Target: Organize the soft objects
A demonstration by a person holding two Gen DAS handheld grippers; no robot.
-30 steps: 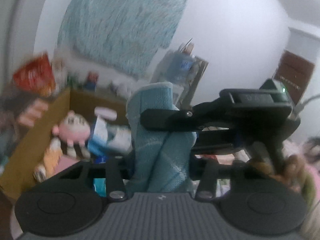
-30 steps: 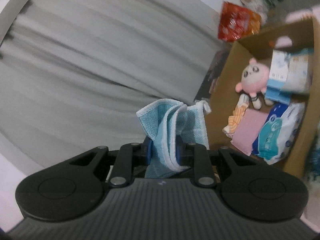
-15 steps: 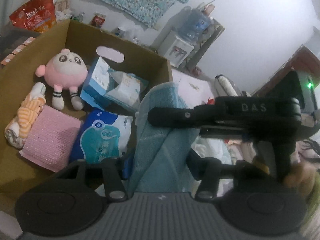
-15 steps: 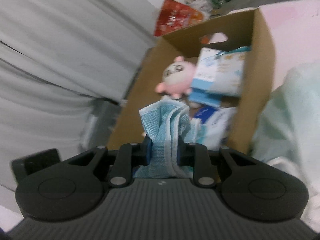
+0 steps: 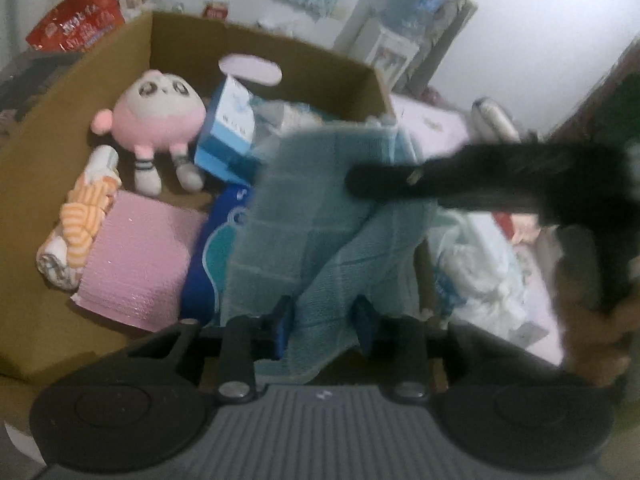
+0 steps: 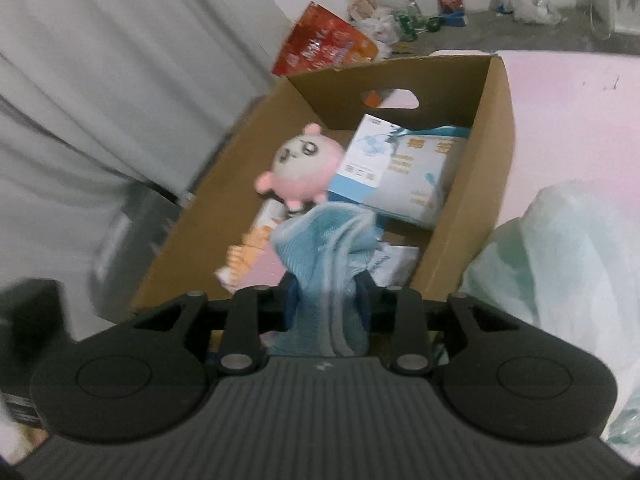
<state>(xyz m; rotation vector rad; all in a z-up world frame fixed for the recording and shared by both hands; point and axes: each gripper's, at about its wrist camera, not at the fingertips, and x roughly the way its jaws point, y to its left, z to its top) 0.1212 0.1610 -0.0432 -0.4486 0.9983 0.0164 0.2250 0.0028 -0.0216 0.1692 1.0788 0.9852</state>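
Observation:
Both grippers hold one light blue towel [image 5: 304, 232] above the near right corner of a brown cardboard box [image 5: 256, 46]. My left gripper [image 5: 322, 322] is shut on its lower end. My right gripper [image 6: 326, 298] is shut on its other end [image 6: 328, 252]; its black body crosses the left wrist view [image 5: 480, 176]. In the box lie a pink plush toy [image 5: 154, 120], a pink pad [image 5: 136, 264], an orange striped cloth [image 5: 80, 224], a blue tissue box [image 5: 228, 136] and a blue wipes pack [image 5: 204, 264].
The box [image 6: 496, 148] sits on a pink surface [image 6: 568, 120]. A pale green plastic bag [image 6: 560, 264] lies right of the box. A red snack bag [image 6: 324, 50] and clutter lie on the floor behind. Grey curtain [image 6: 100, 80] hangs on the left.
Both grippers have swung down and toward the box with the towel. The box now fills the view. The towel hangs over the box's near right corner.

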